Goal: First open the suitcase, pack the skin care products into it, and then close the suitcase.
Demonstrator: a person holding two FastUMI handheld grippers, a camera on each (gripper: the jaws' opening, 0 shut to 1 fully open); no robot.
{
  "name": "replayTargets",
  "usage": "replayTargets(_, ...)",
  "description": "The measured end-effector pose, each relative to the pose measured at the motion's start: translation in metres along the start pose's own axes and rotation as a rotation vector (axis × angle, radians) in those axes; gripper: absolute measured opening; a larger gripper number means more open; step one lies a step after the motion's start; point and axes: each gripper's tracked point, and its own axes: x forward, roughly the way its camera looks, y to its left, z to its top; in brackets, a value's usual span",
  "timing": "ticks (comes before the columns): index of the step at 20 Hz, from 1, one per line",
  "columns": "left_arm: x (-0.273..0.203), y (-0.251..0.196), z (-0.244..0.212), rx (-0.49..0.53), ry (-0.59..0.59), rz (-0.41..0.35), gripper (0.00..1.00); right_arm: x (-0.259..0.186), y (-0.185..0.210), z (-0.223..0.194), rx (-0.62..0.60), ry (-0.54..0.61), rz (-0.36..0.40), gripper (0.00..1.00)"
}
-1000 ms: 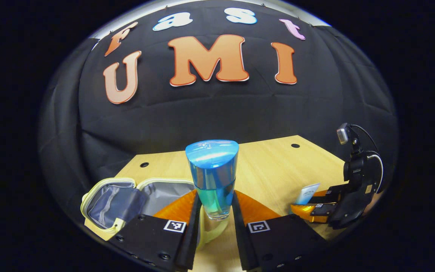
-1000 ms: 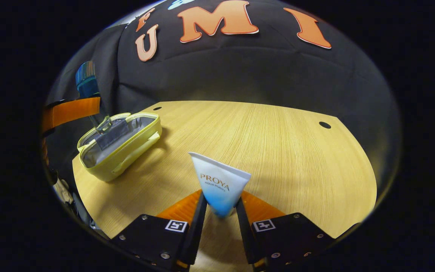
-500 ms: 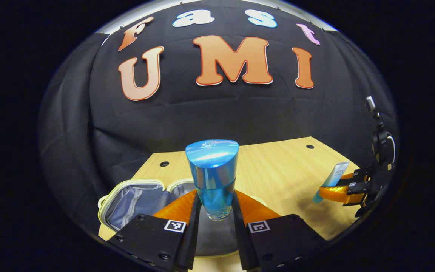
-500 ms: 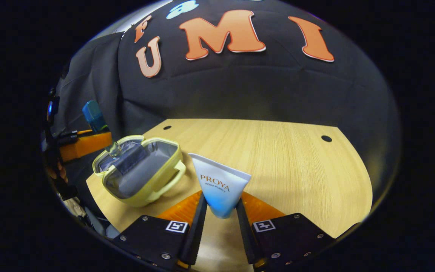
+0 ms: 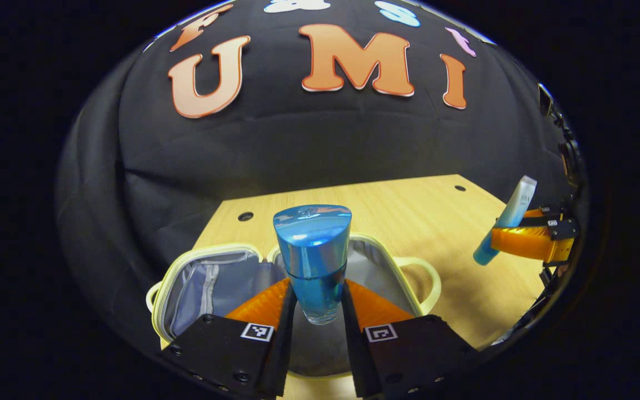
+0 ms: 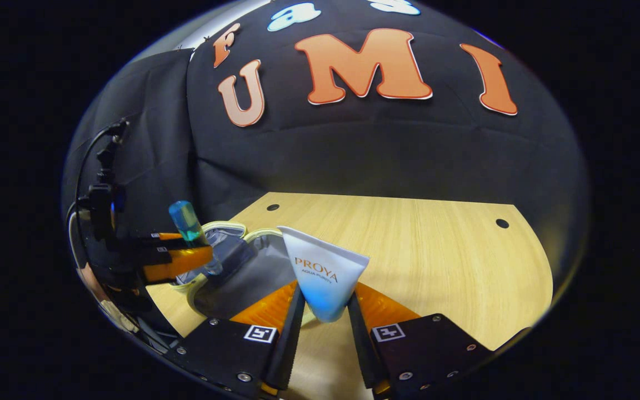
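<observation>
Setting: a staged recording booth, lab-type, not a lived-in home. Evidence: black cloth wall (image 5: 309, 150) hung as a backdrop behind and around the work area, creased and draped. Light wood-grain desk (image 6: 420, 250) with round cable holes near its far edge, standing directly against the cloth. Hand-held left tool (image 5: 316, 311) and right tool (image 6: 320, 311) carry square black-and-white tracking markers and orange fingers; cabling runs off the left tool's body in the right gripper view. Household props: a small yellow suitcase (image 5: 186, 272) lying open.
</observation>
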Motion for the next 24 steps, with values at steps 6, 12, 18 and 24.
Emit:
replayTargets(6, 0.027, 0.010, -0.051, 0.006, 0.159, -0.116, 0.45, 0.013, 0.036, -0.016, 0.033, 0.024, -0.035, 0.48)
replayTargets(12, 0.051, 0.007, -0.089, -0.018, 0.324, -0.218, 0.45, 0.027, 0.062, -0.037, 0.060, 0.058, -0.068, 0.49)
replayTargets(18, 0.076, 0.005, -0.091, -0.068, 0.448, -0.202, 0.45, 0.039, 0.072, -0.050, 0.086, 0.116, -0.068, 0.49)
replayTargets(24, 0.091, -0.004, -0.116, -0.152, 0.630, -0.180, 0.45, 0.046, 0.075, -0.054, 0.099, 0.156, -0.053, 0.49)
